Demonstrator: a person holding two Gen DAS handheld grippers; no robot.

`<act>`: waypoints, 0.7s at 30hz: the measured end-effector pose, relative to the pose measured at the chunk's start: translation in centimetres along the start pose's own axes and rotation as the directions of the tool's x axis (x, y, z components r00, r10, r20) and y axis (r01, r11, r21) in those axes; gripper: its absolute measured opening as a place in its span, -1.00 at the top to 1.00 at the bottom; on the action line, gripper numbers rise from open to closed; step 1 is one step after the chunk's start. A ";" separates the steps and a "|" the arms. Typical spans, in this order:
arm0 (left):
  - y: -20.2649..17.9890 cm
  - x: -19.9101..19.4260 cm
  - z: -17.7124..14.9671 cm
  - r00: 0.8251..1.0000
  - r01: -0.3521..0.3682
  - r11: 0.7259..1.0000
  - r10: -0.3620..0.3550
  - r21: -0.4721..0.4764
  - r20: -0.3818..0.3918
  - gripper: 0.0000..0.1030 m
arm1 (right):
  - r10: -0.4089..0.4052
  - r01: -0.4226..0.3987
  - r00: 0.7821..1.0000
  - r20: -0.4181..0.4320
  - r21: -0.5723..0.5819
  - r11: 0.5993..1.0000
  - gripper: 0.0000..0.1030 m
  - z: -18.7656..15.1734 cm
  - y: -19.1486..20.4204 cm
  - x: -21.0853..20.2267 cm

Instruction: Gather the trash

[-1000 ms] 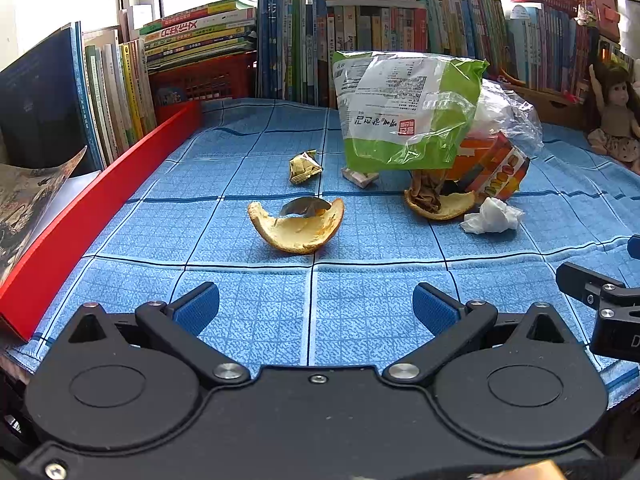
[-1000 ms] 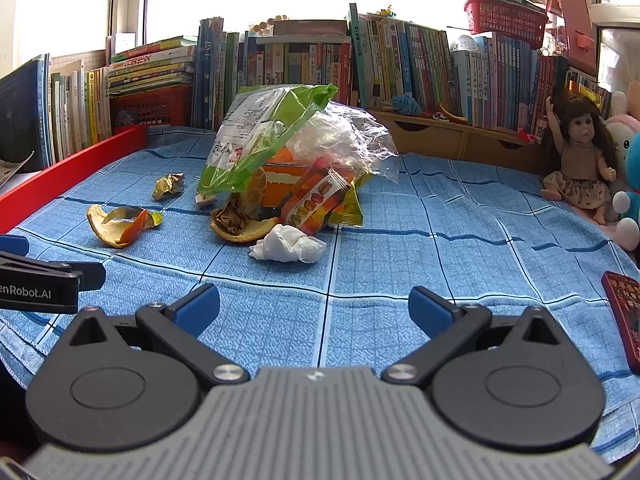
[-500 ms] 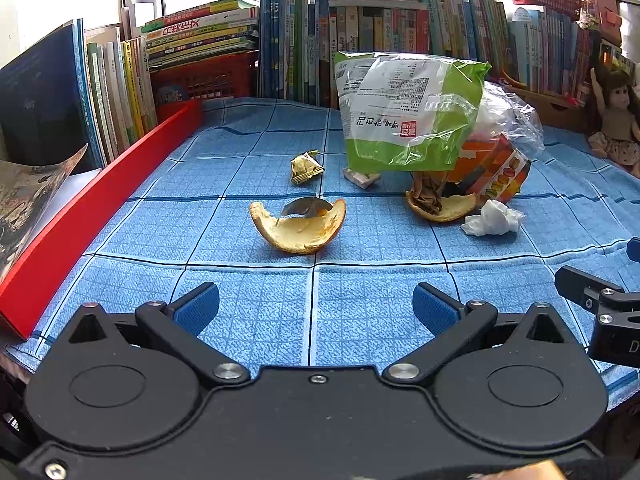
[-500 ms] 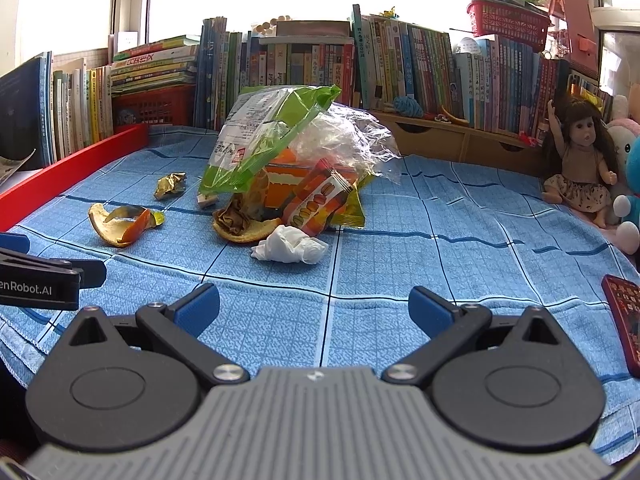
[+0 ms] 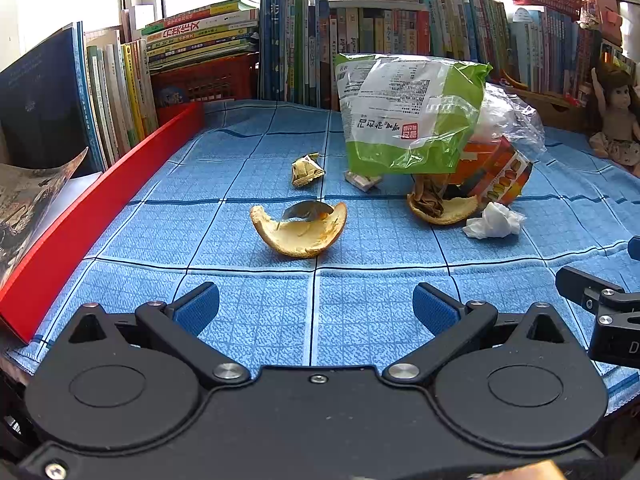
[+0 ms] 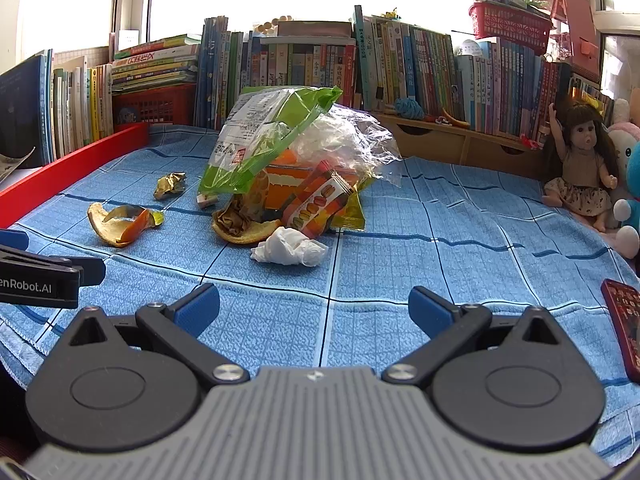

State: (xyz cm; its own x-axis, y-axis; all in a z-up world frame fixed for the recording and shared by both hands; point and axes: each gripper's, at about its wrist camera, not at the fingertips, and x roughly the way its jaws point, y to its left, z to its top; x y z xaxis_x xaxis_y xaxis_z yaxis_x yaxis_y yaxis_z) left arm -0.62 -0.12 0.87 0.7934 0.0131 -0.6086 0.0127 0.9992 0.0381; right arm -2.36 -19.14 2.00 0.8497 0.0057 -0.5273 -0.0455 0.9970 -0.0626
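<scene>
Lying on the blue checked cloth (image 5: pixel 248 320), from left: a curled orange peel (image 5: pixel 298 230), a crinkled gold foil wrapper (image 5: pixel 305 169), a glossy green-and-white bag (image 5: pixel 404 118), a second peel (image 5: pixel 442 210), a crumpled white tissue (image 6: pixel 289 247). The left gripper (image 5: pixel 316 306) and right gripper (image 6: pixel 314 306) gape wide, both empty, blue pads near the cloth's front.
</scene>
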 end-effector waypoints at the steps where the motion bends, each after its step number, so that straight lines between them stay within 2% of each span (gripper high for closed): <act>1: 0.0 0.0 0.0 1.000 0.000 1.000 0.000 -0.002 0.000 -1.00 | 0.000 0.000 1.000 0.000 0.000 1.000 -1.00 0.0 0.0 0.0; 21: 0.2 0.7 0.1 1.000 0.014 1.000 -0.015 -0.014 -0.017 -1.00 | -0.002 0.002 1.000 0.000 -0.004 1.000 -1.00 0.1 0.0 0.1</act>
State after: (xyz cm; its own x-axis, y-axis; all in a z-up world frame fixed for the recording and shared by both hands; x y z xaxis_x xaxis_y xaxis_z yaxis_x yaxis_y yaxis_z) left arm -0.02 0.08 0.57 0.7823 -0.0010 -0.6228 0.0160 0.9997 0.0185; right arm -2.24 -19.11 1.98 0.8499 0.0036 -0.5270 -0.0458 0.9967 -0.0671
